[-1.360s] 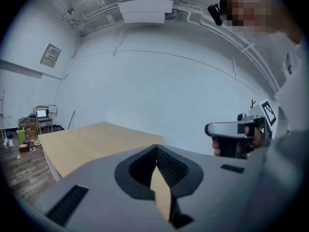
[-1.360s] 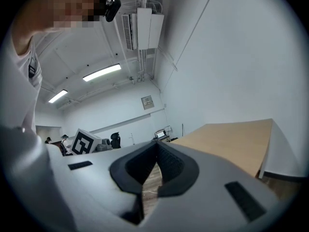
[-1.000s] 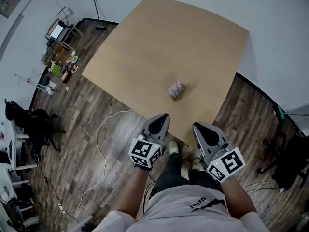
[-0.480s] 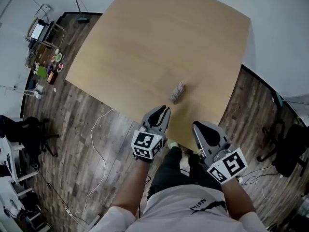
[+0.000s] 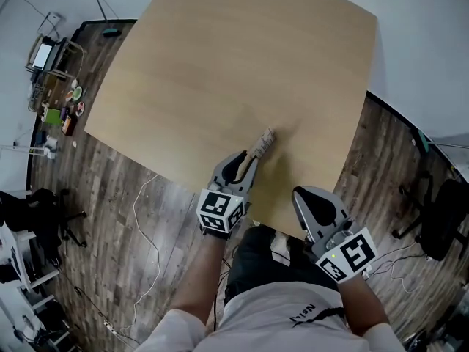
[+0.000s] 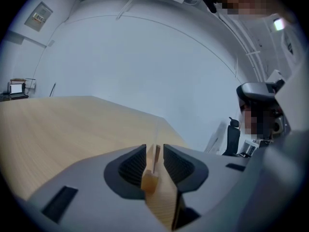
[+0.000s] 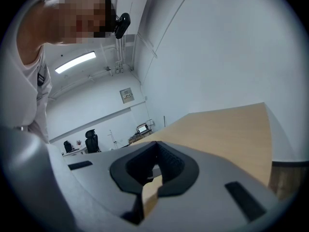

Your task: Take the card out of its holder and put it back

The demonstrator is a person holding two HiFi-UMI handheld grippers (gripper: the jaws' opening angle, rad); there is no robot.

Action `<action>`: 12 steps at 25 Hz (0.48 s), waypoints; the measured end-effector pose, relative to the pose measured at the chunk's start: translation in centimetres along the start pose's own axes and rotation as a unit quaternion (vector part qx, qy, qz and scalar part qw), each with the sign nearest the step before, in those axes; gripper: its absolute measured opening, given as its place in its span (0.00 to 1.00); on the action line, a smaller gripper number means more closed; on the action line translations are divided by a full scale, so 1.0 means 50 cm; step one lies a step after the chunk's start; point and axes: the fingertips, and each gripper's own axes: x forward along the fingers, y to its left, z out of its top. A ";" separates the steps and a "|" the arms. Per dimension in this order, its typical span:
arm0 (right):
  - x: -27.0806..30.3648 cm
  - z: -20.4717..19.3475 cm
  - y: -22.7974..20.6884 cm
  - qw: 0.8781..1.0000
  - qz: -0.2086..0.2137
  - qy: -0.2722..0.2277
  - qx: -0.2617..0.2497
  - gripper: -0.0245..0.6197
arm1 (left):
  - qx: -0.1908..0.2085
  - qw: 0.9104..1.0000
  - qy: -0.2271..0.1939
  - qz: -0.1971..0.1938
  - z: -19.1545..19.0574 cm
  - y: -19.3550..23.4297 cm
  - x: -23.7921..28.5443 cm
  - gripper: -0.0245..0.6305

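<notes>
A small wooden card holder (image 5: 262,144) with a card in it lies on the light wooden table (image 5: 220,64) near its front edge. My left gripper (image 5: 245,160) reaches over that edge, and its tips are at the holder's near end. In the left gripper view the holder (image 6: 148,180) sits between the two dark pads (image 6: 130,166), and the thin card (image 6: 156,134) stands edge-on above it; the left gripper (image 6: 154,156) is shut on it. My right gripper (image 5: 302,193) hangs back at the table's front edge, shut (image 7: 153,170) and holding nothing.
Dark wood floor surrounds the table, with a white cable (image 5: 143,218) trailing at the left. A cart with clutter (image 5: 51,86) stands at the far left and a black chair (image 5: 440,226) at the right. A pale wall lies beyond the table.
My left gripper has moved forward from the table's edge up to the card holder and now has it between its jaws. The right gripper has stayed where it was.
</notes>
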 end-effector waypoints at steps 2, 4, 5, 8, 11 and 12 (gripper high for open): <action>0.000 -0.004 -0.010 1.000 -0.007 0.001 0.003 0.06 | 0.004 1.000 0.001 -0.008 0.001 0.000 0.015 0.20; 0.002 -0.005 -0.015 1.000 -0.011 0.000 0.003 0.06 | 0.007 1.000 0.002 -0.017 0.004 0.000 0.027 0.20; 0.004 -0.006 -0.016 1.000 -0.013 0.000 0.003 0.06 | 0.010 1.000 0.001 -0.020 0.006 0.001 0.032 0.20; 0.007 -0.012 -0.021 1.000 -0.016 0.001 0.003 0.06 | 0.018 0.999 -0.001 -0.027 0.008 -0.001 0.044 0.19; 0.005 -0.016 -0.027 1.000 -0.019 0.001 0.005 0.06 | 0.021 0.999 -0.002 -0.033 0.005 -0.008 0.053 0.19; 0.006 -0.016 -0.028 1.000 -0.020 0.001 0.005 0.06 | 0.021 0.999 -0.003 -0.033 0.005 -0.008 0.054 0.16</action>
